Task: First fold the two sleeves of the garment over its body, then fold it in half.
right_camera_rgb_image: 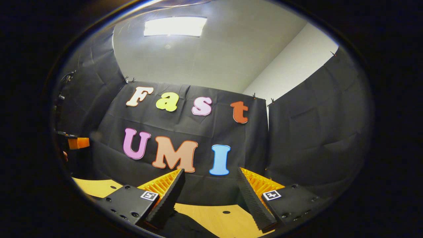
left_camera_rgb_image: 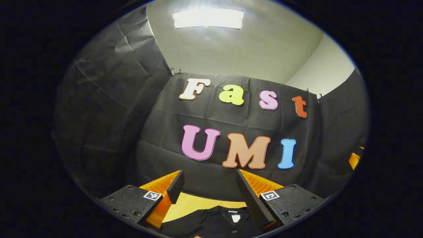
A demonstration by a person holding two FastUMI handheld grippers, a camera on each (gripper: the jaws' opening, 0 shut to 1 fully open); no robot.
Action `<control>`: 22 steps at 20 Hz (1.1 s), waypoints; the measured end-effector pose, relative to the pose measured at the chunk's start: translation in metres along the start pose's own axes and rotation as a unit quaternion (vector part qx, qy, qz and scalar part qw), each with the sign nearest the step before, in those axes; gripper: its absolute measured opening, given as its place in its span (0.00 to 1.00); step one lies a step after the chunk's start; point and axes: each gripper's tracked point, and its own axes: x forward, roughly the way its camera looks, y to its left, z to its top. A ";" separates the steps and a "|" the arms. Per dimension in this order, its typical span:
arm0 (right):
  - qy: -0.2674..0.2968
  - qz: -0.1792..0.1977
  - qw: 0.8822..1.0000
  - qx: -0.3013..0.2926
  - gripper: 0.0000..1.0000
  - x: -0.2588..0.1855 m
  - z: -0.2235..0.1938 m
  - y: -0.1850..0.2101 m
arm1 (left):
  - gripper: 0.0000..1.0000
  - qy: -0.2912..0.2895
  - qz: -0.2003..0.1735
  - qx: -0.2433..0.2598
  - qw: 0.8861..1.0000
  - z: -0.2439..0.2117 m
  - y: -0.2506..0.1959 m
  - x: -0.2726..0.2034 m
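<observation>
Recording booth: black cloth walls (left_camera_rgb_image: 109, 109), ceiling light (left_camera_rgb_image: 208, 18)

Six o'clock in the left gripper view: the black garment (left_camera_rgb_image: 218, 221) is cut off, only its collar showing. At nine o'clock in the right gripper view, the other tool (right_camera_rgb_image: 77, 142) is clipped.

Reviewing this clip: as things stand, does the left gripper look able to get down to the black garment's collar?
Probably yes: the left gripper is open above the black garment, whose collar lies just below and between its fingers, with nothing between them.
</observation>
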 end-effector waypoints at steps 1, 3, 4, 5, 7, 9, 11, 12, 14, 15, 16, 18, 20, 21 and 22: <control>-0.001 0.003 1.000 0.001 0.98 -0.002 0.002 -0.001 | 0.92 0.002 -0.003 0.005 1.000 -0.002 -0.003 0.001; -0.002 -0.004 1.000 0.012 0.98 -0.003 0.004 -0.004 | 0.92 0.010 -0.014 0.012 1.000 -0.008 -0.009 0.006; 0.003 -0.011 1.000 0.020 1.00 -0.004 0.001 -0.004 | 0.92 0.013 -0.022 0.008 1.000 -0.010 -0.014 0.009; 0.015 -0.019 0.999 0.029 0.98 -0.004 -0.003 -0.007 | 0.92 0.016 -0.029 -0.004 0.999 -0.011 -0.022 0.012; 0.039 -0.028 0.998 0.039 0.99 -0.003 -0.009 -0.008 | 0.93 0.015 -0.039 -0.029 0.999 -0.010 -0.031 0.013; 0.062 -0.028 0.996 0.060 0.98 -0.001 -0.012 -0.007 | 0.92 0.009 -0.039 -0.038 0.998 -0.008 -0.032 0.013; 0.075 -0.016 0.992 0.095 0.98 0.001 -0.022 -0.009 | 0.92 0.013 -0.030 -0.029 0.999 -0.010 -0.025 0.009; 0.074 -0.013 0.992 0.105 0.98 -0.002 -0.023 -0.013 | 0.92 0.013 -0.025 -0.023 0.999 -0.008 -0.021 0.007; 0.075 -0.012 0.990 0.118 0.98 -0.004 -0.027 -0.018 | 0.92 0.007 -0.011 -0.009 1.000 -0.001 -0.008 0.000; 0.080 -0.011 0.989 0.121 0.98 -0.003 -0.030 -0.018 | 0.92 0.003 -0.002 -0.001 1.000 0.004 -0.002 -0.003; 0.088 -0.006 0.988 0.128 0.98 -0.001 -0.032 -0.014 | 0.93 0.000 0.007 0.006 1.000 0.008 0.006 -0.007; 0.114 0.004 0.982 0.150 0.98 0.008 -0.046 -0.011 | 0.92 -0.004 0.025 0.023 0.999 0.013 0.019 -0.015; 0.142 0.010 0.974 0.175 0.97 0.013 -0.067 -0.012 | 0.93 0.003 0.046 0.037 0.998 0.010 0.035 -0.024; 0.152 0.014 0.971 0.185 0.95 0.014 -0.075 -0.010 | 0.92 0.007 0.057 0.043 0.997 0.009 0.041 -0.027; 0.161 0.018 0.968 0.194 0.98 0.016 -0.080 -0.009 | 0.93 0.008 0.068 0.046 0.997 0.008 0.048 -0.031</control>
